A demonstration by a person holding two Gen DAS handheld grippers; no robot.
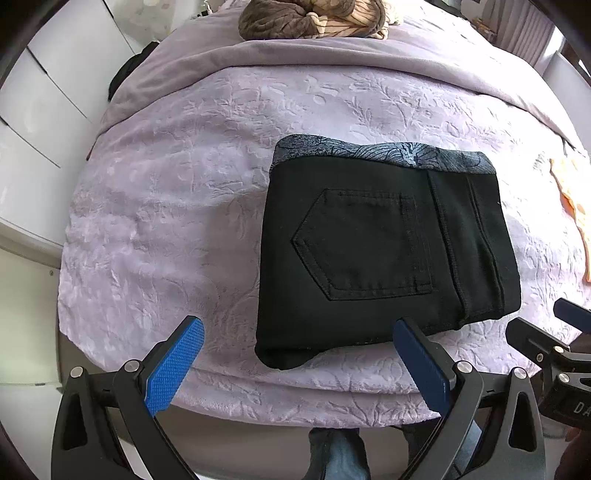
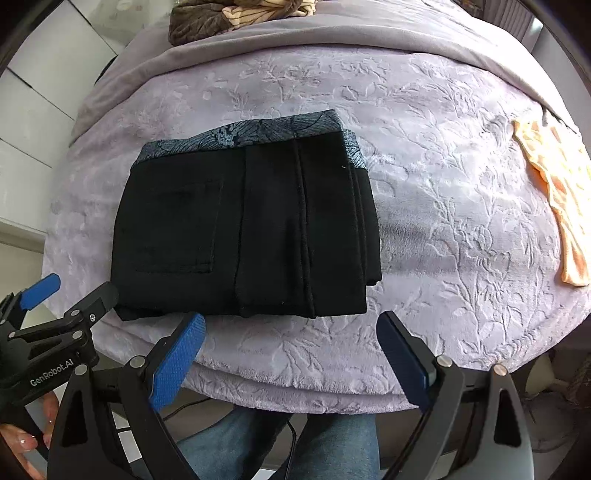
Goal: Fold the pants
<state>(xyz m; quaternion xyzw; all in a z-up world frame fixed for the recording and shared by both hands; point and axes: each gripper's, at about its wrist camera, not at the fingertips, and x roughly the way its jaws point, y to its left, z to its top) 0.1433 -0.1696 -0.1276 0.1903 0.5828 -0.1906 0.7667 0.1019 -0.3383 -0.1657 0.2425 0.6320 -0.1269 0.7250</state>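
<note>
The black pants [image 1: 384, 251] lie folded into a compact rectangle on the lilac bed cover [image 1: 177, 221], back pocket up, grey patterned waistband at the far edge. They also show in the right wrist view [image 2: 243, 229]. My left gripper [image 1: 299, 332] is open and empty, held just before the pants' near edge. My right gripper [image 2: 291, 325] is open and empty, also just short of the near edge. The right gripper shows at the right edge of the left wrist view [image 1: 554, 332], and the left gripper shows at the left of the right wrist view [image 2: 66, 295].
An orange garment [image 2: 561, 206] lies at the bed's right side. A brown and striped pile of clothes [image 1: 314, 18] sits at the far end. White cabinets [image 1: 37, 110] stand to the left. The person's jeans-clad legs [image 2: 295, 443] are below the bed edge.
</note>
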